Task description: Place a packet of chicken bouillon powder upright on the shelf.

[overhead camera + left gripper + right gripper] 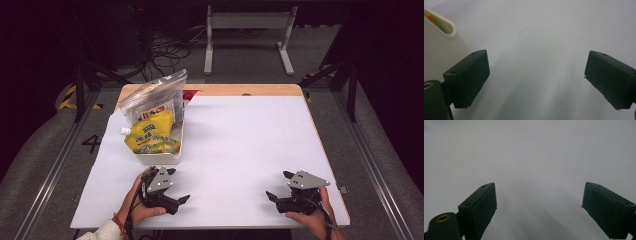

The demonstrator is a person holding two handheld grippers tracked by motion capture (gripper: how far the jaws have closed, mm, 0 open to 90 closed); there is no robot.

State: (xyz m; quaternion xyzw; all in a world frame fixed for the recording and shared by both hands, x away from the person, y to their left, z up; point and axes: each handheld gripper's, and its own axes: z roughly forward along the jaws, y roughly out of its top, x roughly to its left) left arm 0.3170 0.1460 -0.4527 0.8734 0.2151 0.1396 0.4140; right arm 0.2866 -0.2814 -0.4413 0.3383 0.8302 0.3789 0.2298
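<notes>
A white bin (159,158) stands at the table's left, with a yellow spouted pouch (150,135) and a clear zip bag of packets (152,100) leaning in it. Just in front of the bin my left gripper (177,185) rests low over the white tabletop, held in a hand, open with nothing between its jaws. In the left gripper view (536,77) the bin's rim (447,25) shows at upper left. Near the front right edge my right gripper (279,185) is open too, its jaws wide apart over bare white surface in the right gripper view (539,207).
The white sheet (240,145) covers most of a wooden table (240,90). A red item (190,94) peeks out behind the bin. Beyond the table are cables on the floor (165,50) and a white frame stand (247,30). Dark tripod legs stand at both sides.
</notes>
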